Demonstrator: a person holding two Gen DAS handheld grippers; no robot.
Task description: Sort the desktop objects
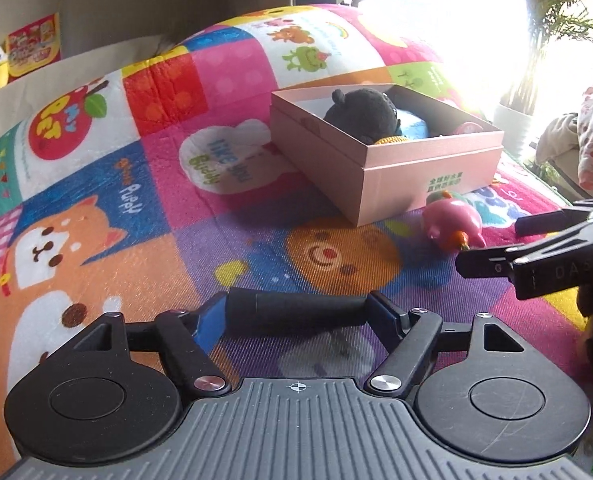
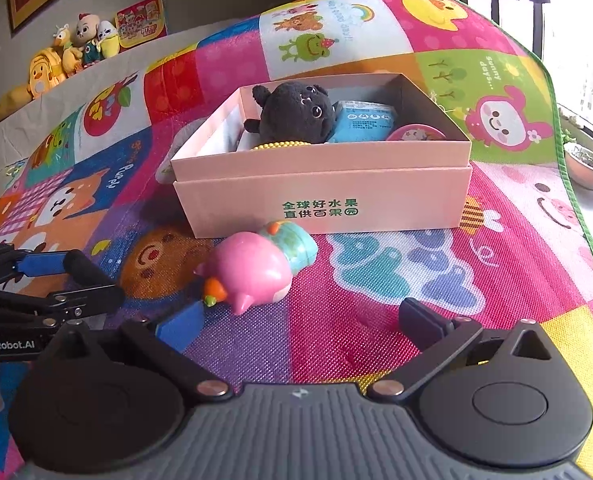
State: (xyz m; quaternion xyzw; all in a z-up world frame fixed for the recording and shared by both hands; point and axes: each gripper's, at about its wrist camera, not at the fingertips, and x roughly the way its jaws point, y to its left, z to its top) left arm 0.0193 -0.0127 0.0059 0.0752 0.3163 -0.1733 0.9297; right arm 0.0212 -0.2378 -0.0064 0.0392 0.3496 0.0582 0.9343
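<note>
The left claw (image 1: 296, 312) is closing on a black tube (image 1: 296, 311), maybe loosely. The open, empty right claw (image 2: 308, 324) sits near the pink toy (image 2: 252, 272) beside the box (image 2: 324, 200). The tube may slip out.

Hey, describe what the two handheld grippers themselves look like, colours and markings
Both are matte black linkage grippers with round pivot housings, silver bolts and a ribbed grey base plate. The left gripper and right gripper have blue finger pieces tipped with black pads. White GenRobot.AI lettering marks the left gripper's side in the right wrist view.

Left gripper (image 1: 300, 314) jaws clamp crosswise; right gripper (image 2: 308, 328) jaws spread
</note>
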